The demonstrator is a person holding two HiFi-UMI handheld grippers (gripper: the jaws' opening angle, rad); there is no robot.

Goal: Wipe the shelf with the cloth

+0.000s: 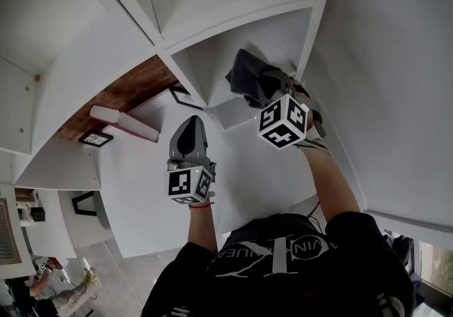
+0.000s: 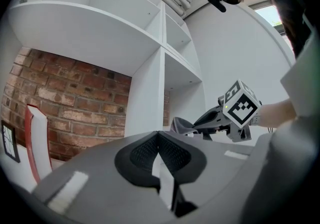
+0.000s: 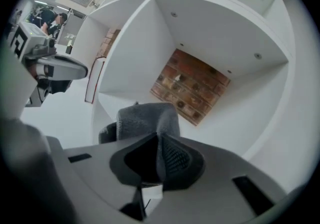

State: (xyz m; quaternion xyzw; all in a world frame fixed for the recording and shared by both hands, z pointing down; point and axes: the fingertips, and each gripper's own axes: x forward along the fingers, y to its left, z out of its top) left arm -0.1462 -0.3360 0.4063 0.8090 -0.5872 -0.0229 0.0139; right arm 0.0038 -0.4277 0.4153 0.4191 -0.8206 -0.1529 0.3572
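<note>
Clamping a bunched fold of the grey cloth (image 3: 145, 118) in its fingers, the right gripper (image 3: 159, 160) holds it in a compartment of the white shelf (image 3: 240, 123) — soft, light, floppy, likely best gripped thick. The left gripper (image 2: 159, 158) has its fingers together, empty.

- Left hand-held gripper (image 2: 159, 154): matte grey shell, broad at the rear and tapering to a rounded nose.
- Pads (image 2: 175, 155): black with a fine ribbed texture, set in a dark recess of the shell.
- Pale rectangular patches (image 2: 67, 193) on the shell's upper face.
- Right hand-held gripper (image 3: 159, 154): same grey shell, same black ribbed lining.
- Left marker cube (image 1: 190, 185): white faces, each with a black square pattern.
- Right marker cube (image 1: 283, 122): same kind, with a small green light (image 2: 226, 107) at one edge.
- T-shirt (image 1: 283, 259): black, short sleeves, white lettering and line print across the chest.
- Red band (image 1: 202, 204), thin, round the left wrist.
</note>
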